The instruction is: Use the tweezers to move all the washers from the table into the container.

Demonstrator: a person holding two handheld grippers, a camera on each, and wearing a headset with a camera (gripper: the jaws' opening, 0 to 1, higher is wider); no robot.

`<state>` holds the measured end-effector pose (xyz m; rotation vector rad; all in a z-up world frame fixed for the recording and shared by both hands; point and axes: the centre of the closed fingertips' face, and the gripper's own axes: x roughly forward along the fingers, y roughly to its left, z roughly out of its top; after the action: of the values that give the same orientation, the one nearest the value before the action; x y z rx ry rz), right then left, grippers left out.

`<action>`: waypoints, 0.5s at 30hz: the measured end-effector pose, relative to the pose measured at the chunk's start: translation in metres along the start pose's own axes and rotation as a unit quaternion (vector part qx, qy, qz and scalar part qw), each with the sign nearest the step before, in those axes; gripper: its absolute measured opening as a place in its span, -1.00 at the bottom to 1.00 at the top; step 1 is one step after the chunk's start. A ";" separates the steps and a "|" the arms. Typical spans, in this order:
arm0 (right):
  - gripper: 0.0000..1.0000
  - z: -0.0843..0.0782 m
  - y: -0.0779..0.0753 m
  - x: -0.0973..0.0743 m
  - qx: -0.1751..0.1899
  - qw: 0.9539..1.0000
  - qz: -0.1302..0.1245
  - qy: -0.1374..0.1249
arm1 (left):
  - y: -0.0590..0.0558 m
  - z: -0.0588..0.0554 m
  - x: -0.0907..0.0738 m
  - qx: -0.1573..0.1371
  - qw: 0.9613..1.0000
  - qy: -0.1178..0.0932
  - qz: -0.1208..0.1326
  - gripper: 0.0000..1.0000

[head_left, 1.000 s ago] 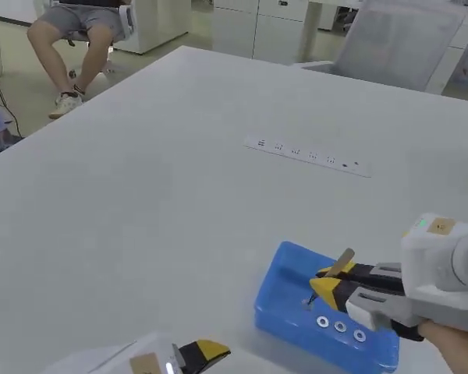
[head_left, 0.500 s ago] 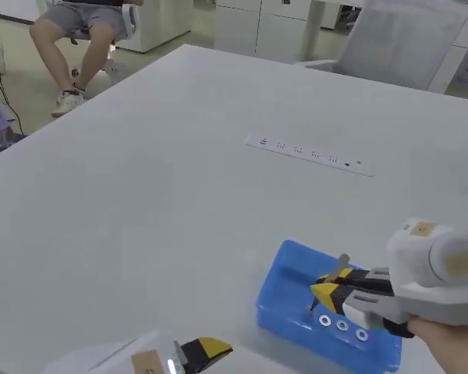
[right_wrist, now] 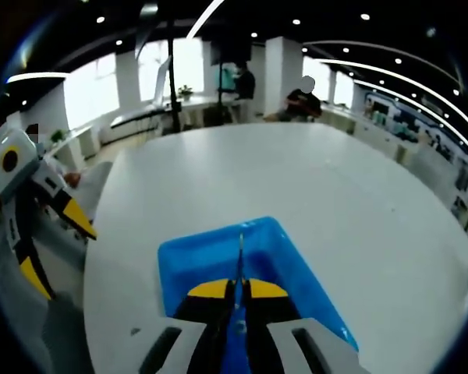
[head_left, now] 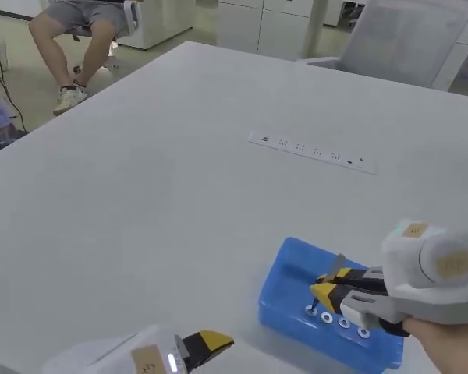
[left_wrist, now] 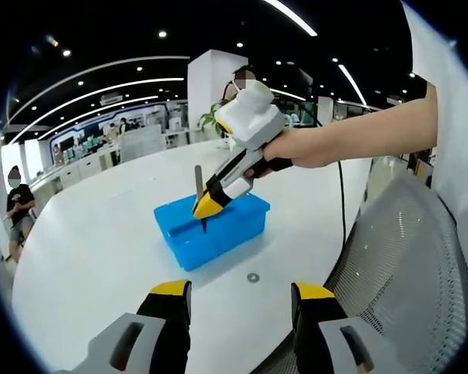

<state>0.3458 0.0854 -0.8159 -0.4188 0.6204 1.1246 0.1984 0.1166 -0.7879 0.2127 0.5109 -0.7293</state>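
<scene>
Right tool (head_left: 321, 288) clamped on the tweezers (head_left: 337, 262) over the blue container (head_left: 292, 269).
We see its jaws closed tight on the tweezers, whose tips dip into the container below it, beside a row of washers (head_left: 344, 322); the tips are too small for us to tell whether they grip anything. The left tool (left_wrist: 242, 292) gapes wide and empty, cut off at the head view's bottom edge, with a lone washer (left_wrist: 253, 277) on the counter (left_wrist: 101, 234) just ahead of its jaws.
</scene>
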 end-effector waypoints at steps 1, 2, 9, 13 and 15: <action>-0.93 0.000 0.000 0.000 0.000 1.000 0.000 -0.001 | 0.000 0.000 0.000 0.000 1.000 0.000 0.000 0.00; -0.93 0.000 0.000 0.000 0.000 1.000 0.000 -0.002 | 0.000 0.000 0.000 0.000 1.000 0.000 -0.001 0.00; -0.92 0.000 -0.002 0.000 0.002 1.000 -0.002 -0.007 | 0.000 0.000 0.000 0.000 1.000 -0.001 0.000 0.01; -0.92 0.003 -0.003 -0.003 0.009 1.000 -0.004 -0.016 | 0.000 0.000 0.000 0.000 1.000 0.000 0.000 0.01; -0.92 0.004 -0.003 -0.005 0.009 1.000 -0.007 -0.019 | 0.000 0.000 0.001 0.000 1.000 -0.001 0.000 0.01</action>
<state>0.3482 0.0836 -0.8094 -0.3848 0.5927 1.1112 0.1989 0.1165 -0.7881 0.2119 0.5097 -0.7288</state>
